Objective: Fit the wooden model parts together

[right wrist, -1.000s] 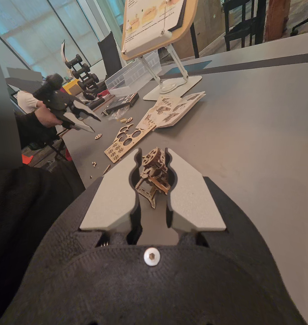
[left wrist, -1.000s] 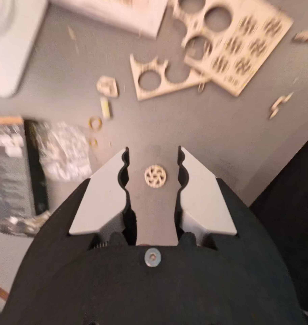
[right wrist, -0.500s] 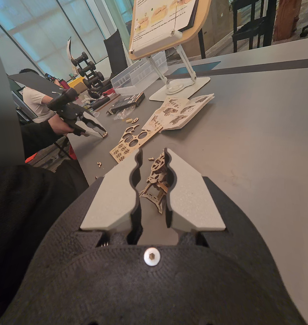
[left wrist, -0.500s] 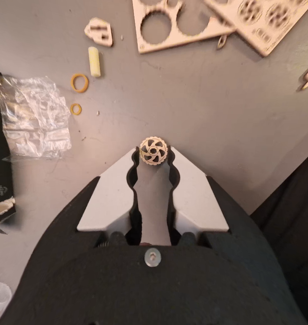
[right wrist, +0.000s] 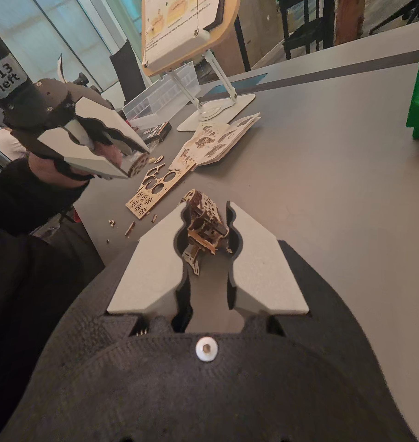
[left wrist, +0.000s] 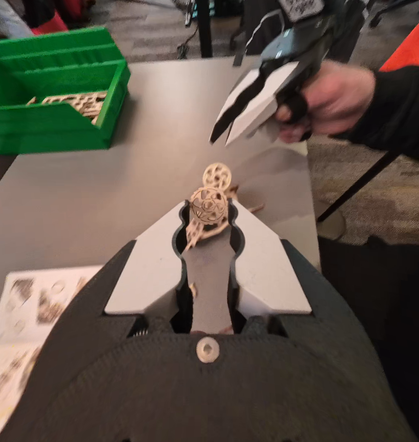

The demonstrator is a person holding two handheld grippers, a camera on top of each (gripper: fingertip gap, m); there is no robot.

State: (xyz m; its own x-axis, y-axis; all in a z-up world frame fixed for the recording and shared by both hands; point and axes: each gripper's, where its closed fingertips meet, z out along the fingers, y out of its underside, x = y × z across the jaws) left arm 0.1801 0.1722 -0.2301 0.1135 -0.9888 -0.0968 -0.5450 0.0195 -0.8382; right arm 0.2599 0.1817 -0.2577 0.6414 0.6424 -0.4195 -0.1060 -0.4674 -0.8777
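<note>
L tool point(left wrist: 209, 207) pinches wooden gear point(left wrist: 209, 208); R tool point(right wrist: 206, 210) spread w/ half-built model point(right wrist: 204, 223) between fingers.

A grey desk point(right wrist: 323, 167) fills both views, a darker stripe point(right wrist: 347, 69) and a blue patch point(right wrist: 239, 83) running along its far edge. Beyond that edge stand dark chairs point(right wrist: 301, 26) and a wooden post point(right wrist: 349, 19). Toward the far left corner rise tall glass windows point(right wrist: 60, 35) in dark frames, letting in pale daylight. In the left wrist view, mottled grey-brown carpet point(left wrist: 371, 191) lies past the desk's right edge — black furniture legs point(left wrist: 204, 28) stand on it farther back.
</note>
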